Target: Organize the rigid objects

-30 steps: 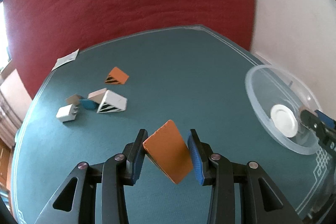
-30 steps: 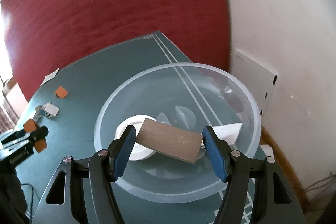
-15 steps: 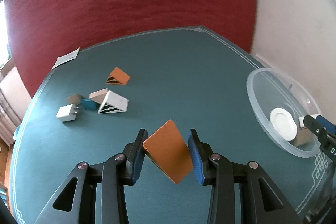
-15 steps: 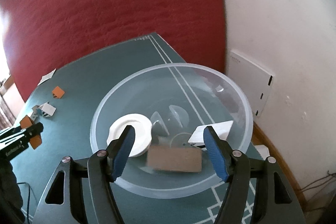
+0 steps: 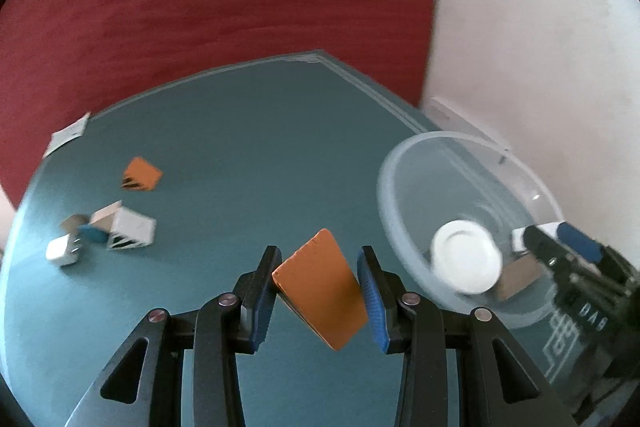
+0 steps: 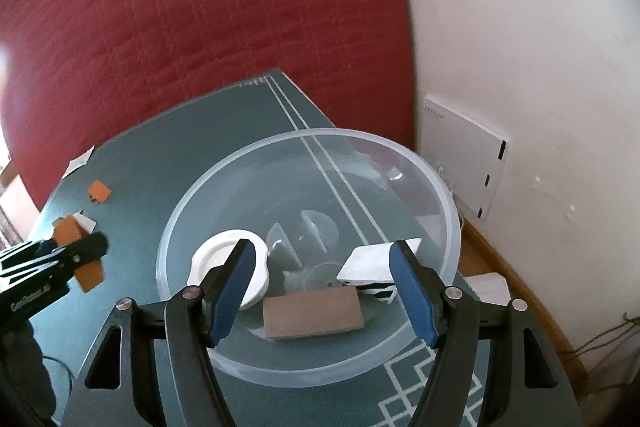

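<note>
You've got an orange block (image 5: pixel 320 291), brown block (image 6: pixel 314 311), white lid (image 6: pixel 228 267), teal counter (image 5: pixel 240 147), red backdrop (image 5: pixel 220 7).

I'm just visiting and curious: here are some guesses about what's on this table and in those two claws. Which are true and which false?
1. The left gripper holds an orange block. True.
2. The right gripper holds the brown block. False: its jaws stand open and the block lies in the bowl.
3. A white round lid lies in the bowl. True.
4. The bowl is opaque metal. False: it is clear plastic, and the table's lines show through it.
5. Several small blocks still lie on the table outside the bowl. True.
</note>
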{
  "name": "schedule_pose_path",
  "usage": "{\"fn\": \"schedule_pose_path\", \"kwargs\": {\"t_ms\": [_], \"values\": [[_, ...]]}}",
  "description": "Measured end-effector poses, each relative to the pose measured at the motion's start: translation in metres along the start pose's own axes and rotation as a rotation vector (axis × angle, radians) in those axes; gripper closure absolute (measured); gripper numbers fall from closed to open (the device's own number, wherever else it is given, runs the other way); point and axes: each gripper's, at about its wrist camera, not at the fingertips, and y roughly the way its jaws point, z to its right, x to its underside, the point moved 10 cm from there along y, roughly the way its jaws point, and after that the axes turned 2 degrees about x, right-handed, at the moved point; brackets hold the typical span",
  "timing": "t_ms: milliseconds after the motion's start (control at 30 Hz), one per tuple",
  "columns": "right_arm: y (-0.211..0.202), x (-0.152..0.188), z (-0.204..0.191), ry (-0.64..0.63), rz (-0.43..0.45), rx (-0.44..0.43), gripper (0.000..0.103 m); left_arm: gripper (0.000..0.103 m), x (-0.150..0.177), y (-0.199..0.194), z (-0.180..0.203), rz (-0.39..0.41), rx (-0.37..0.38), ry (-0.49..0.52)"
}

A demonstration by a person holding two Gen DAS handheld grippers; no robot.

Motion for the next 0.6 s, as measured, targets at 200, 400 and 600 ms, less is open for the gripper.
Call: {"fn": "schedule_pose_path", "kwargs": {"t_ms": [200, 400, 600], "values": [[-0.004, -0.005, 0.006, 0.02, 0.037, 0.033, 0.033, 0.061, -0.014, 0.012, 0.035, -0.001, 0.069, 0.05], [-0.018, -0.018, 0.02, 0.077, 0.118, 0.072, 0.033, 0.061, -0.02, 0.019, 0.066, 0.008, 0.119, 0.112], [-0.028, -0.025, 0.036, 0.146, 0.165, 0.115, 0.032, 0.052, -0.021, 0.023, 0.078, 0.009, 0.135, 0.138]]}}
